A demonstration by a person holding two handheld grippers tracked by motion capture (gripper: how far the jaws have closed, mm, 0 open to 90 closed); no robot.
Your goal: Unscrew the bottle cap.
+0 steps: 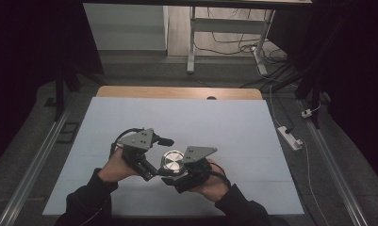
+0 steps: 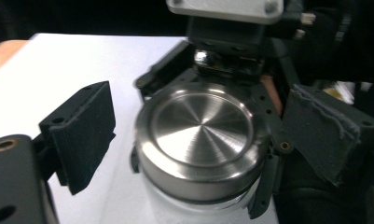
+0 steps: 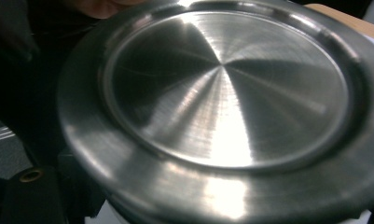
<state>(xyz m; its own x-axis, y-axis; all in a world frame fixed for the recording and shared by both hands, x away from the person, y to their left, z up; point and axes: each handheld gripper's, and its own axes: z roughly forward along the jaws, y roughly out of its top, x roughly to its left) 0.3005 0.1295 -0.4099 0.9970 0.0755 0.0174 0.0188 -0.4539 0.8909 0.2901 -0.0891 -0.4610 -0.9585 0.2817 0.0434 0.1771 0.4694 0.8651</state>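
Dark walls and cabled floor surround our white-topped bench (image 1: pixel 234 127), bare but for the work near its front edge. We hold a round jar with a brushed steel lid (image 2: pixel 201 140) above it. Our right claw (image 1: pixel 175 178) grips the jar's body below the lid. Our left claw (image 2: pixel 198 135) stands wide, pads (image 2: pixel 84 133) clear of the lid. We judge the lid not yet off; regripping and twisting remain.

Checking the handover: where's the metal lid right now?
High view: the metal lid sits low centre, between both grippers. The right gripper grips its jar; left gripper jaws flank it.
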